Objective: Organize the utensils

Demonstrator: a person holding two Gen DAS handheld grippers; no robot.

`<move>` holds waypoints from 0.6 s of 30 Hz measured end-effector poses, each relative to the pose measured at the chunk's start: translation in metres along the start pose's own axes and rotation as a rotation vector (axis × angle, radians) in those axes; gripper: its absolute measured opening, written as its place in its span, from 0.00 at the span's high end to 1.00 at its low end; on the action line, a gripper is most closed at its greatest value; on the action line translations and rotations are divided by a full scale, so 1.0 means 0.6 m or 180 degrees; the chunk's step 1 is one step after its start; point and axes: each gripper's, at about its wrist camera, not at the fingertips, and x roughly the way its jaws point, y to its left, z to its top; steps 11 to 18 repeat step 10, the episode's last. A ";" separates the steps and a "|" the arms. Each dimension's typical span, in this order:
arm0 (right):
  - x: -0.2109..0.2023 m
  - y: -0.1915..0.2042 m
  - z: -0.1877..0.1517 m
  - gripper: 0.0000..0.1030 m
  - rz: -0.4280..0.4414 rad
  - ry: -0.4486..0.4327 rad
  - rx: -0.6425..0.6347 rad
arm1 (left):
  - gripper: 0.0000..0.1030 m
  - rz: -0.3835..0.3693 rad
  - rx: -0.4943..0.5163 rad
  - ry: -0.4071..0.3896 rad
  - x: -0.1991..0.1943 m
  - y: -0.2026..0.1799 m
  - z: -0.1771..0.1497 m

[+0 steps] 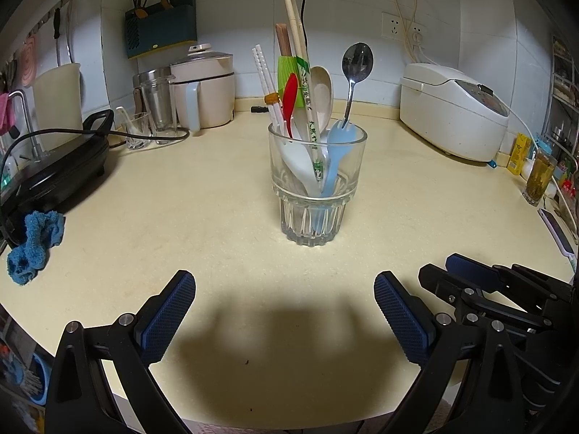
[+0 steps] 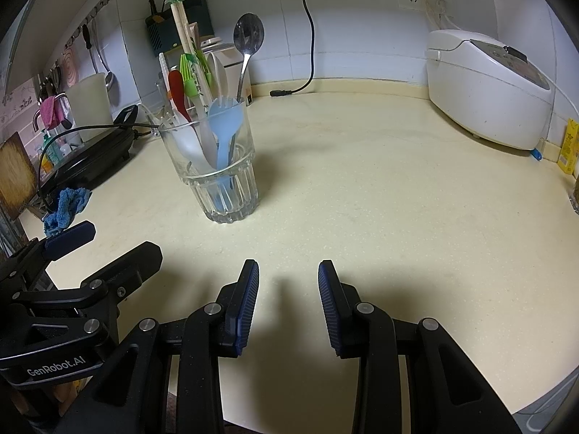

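My left gripper (image 1: pixel 284 316) stands wide open at the bottom of its frame, pads empty, touching nothing. My right gripper (image 2: pixel 288 307) is parted narrowly, also empty, over bare countertop (image 2: pixel 398 217). The glass (image 1: pixel 314 195) holding the utensils stands upright at frame centre in the left view, well apart from both.
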 end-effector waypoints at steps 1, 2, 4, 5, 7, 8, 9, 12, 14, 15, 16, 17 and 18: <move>0.001 0.001 0.000 0.67 0.0002 0.0005 -0.0002 | 0.02 0.0006 0.0004 -0.0012 0.000 0.001 0.000; 0.001 0.002 -0.001 0.67 0.0007 0.0010 -0.0004 | 0.02 0.0012 0.0011 -0.0022 -0.001 0.000 -0.001; 0.003 0.003 -0.002 0.67 0.0008 0.0014 -0.0007 | 0.03 0.0018 0.0040 -0.0056 -0.003 -0.001 -0.002; 0.003 0.004 -0.002 0.67 0.0010 0.0016 -0.0007 | 0.05 0.0014 0.0056 -0.0069 -0.004 -0.002 -0.002; 0.004 0.004 -0.002 0.67 0.0002 0.0015 -0.0007 | 0.07 0.0007 0.0093 -0.0086 -0.005 -0.004 -0.003; 0.004 0.005 -0.002 0.67 -0.0004 0.0016 -0.0003 | 0.07 0.0008 0.0109 -0.0087 -0.005 -0.006 -0.004; 0.004 0.004 -0.002 0.67 -0.0004 0.0017 0.0000 | 0.07 0.0001 0.0114 -0.0078 -0.004 -0.006 -0.004; 0.005 0.004 -0.002 0.67 -0.0005 0.0019 0.0004 | 0.07 -0.0015 0.0109 -0.0062 -0.002 -0.005 -0.004; 0.005 0.004 -0.002 0.67 -0.0005 0.0019 0.0004 | 0.07 -0.0015 0.0109 -0.0062 -0.002 -0.005 -0.004; 0.005 0.004 -0.002 0.67 -0.0005 0.0019 0.0004 | 0.07 -0.0015 0.0109 -0.0062 -0.002 -0.005 -0.004; 0.005 0.004 -0.002 0.67 -0.0005 0.0019 0.0004 | 0.07 -0.0015 0.0109 -0.0062 -0.002 -0.005 -0.004; 0.005 0.004 -0.002 0.67 -0.0005 0.0019 0.0004 | 0.07 -0.0015 0.0109 -0.0062 -0.002 -0.005 -0.004; 0.005 0.004 -0.002 0.67 -0.0005 0.0019 0.0004 | 0.07 -0.0015 0.0109 -0.0062 -0.002 -0.005 -0.004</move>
